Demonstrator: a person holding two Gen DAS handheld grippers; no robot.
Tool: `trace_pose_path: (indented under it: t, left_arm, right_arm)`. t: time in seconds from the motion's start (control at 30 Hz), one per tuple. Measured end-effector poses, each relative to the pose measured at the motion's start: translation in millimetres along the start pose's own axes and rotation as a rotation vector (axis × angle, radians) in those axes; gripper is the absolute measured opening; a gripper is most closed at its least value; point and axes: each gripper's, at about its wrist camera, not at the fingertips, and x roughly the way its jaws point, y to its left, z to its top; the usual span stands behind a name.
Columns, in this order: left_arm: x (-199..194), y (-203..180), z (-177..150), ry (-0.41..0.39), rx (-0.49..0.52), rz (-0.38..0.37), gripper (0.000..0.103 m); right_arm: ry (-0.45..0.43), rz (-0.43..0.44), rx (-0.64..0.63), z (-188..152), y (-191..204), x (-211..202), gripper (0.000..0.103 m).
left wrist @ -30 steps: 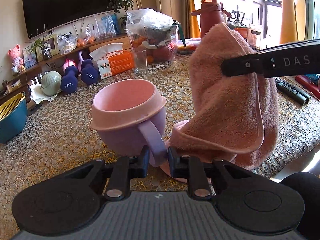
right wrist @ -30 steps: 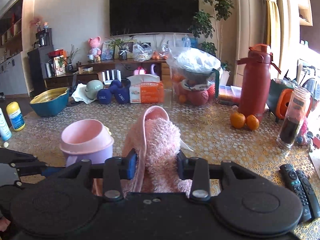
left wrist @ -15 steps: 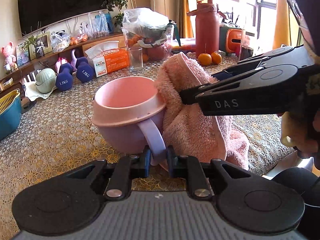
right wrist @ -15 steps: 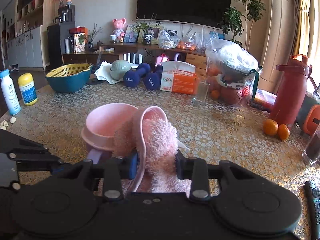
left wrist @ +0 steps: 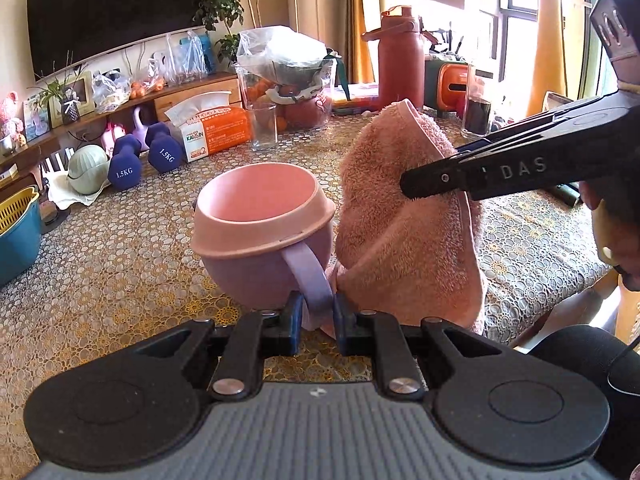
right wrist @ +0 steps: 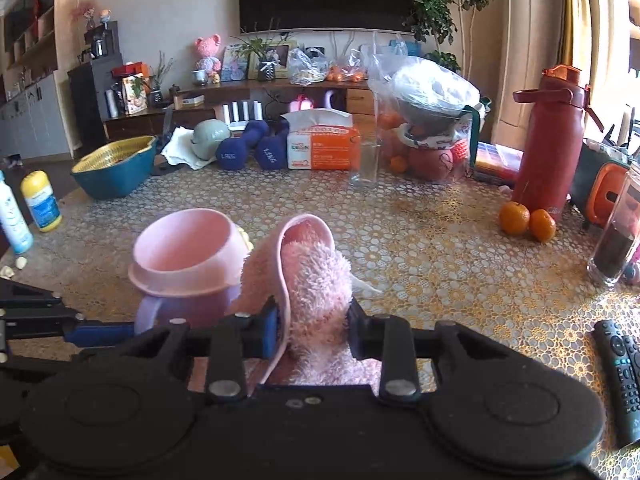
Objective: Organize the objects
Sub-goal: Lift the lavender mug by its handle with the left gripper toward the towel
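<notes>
Step in hand, by my reading: getting the towel point(left wrist: 404, 236) into the cup point(left wrist: 262, 232). Left gripper point(left wrist: 316, 314) is clamped on the cup's handle just ahead of it, level and low over the table point(left wrist: 120, 248). Right gripper point(right wrist: 312, 326) pinches the towel upright, just right of the cup. Next: lift the towel over the rim and lower it.

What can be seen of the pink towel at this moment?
The towel is pink, fluffy terry with a smooth sewn edge band. It hangs bunched and folded, held up off the table by the right gripper, whose fingers pinch its upper part. Its lower corner reaches down by the left gripper, which clamps the cup handle. The towel hangs right beside the cup; whether they touch is unclear.
</notes>
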Motion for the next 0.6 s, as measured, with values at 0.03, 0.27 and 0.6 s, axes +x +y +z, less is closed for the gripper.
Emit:
trace_pose_path:
  t: [0.03,0.27,0.6]
  left_arm:
    - [0,0,-1,0.004,-0.002,-0.002,0.016]
    - [2,0,0,0.011,-0.01,-0.008,0.016]
    - [2,5,6,0.033,-0.047,-0.032,0.016]
  right_arm:
    - [-0.005,0.019,-0.014,0,4,-4,0.032]
    - [0.014,0.04,-0.125,-2,34,12,0.032]
    - [0.081,-0.054,-0.148,-13,20,42,0.028]
